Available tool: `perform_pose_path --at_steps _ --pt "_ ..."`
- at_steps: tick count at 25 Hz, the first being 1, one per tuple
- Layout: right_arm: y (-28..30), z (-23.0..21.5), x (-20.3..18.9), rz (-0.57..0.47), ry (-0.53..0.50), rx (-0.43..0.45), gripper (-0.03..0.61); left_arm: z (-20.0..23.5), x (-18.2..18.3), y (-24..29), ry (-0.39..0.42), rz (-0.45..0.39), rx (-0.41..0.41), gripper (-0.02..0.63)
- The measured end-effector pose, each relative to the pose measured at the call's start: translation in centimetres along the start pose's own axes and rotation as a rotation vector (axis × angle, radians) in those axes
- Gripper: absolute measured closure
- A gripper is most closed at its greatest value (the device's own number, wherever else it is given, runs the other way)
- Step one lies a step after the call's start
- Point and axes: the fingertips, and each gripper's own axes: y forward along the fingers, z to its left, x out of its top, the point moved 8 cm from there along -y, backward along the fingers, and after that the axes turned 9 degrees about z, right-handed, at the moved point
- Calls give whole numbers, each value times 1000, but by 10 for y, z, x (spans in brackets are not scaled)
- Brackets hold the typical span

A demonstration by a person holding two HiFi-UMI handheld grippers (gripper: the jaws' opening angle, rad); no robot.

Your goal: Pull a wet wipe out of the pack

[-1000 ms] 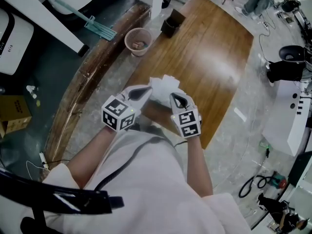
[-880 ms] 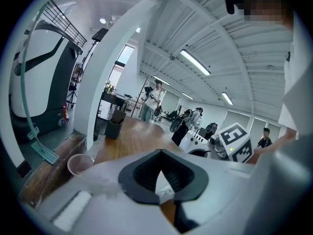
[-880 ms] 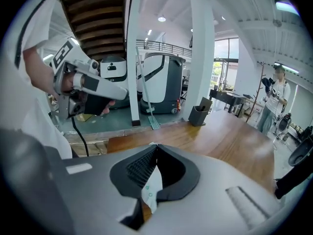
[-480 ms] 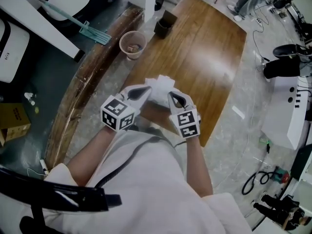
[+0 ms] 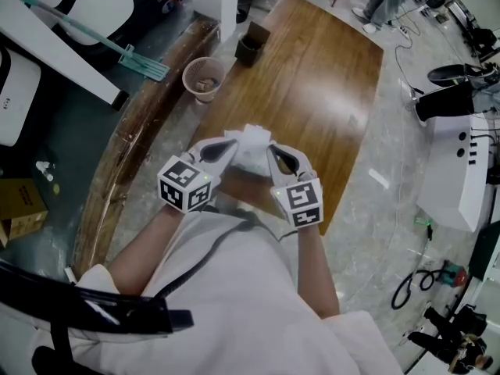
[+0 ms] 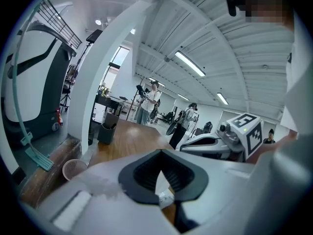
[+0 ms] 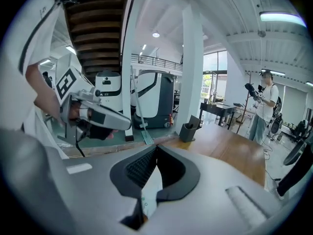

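Wood-planked platform (image 5: pixel 328 92) and grey stone floor fill the room below, with a pink basket (image 5: pixel 203 75) and a dark bin (image 5: pixel 251 45) by the platform's far edge. Over its near end the left gripper (image 5: pixel 232 143) and the right gripper (image 5: pixel 271 148) face each other, both touching a white bundle (image 5: pixel 251 148) held in the air between them. Each gripper is closed to its tips on a white fold of that bundle, but I cannot tell which part is wipe and which is pack.
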Motion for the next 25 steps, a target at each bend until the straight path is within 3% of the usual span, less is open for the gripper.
perform_pose_path --at_steps 12,25 --pt "-45 -10 30 -198 110 -43 569 -5 18 -8 28 -40 -4 612" --pt "-58 -13 33 -261 164 -71 569 -6 43 -18 59 -91 -1 612"
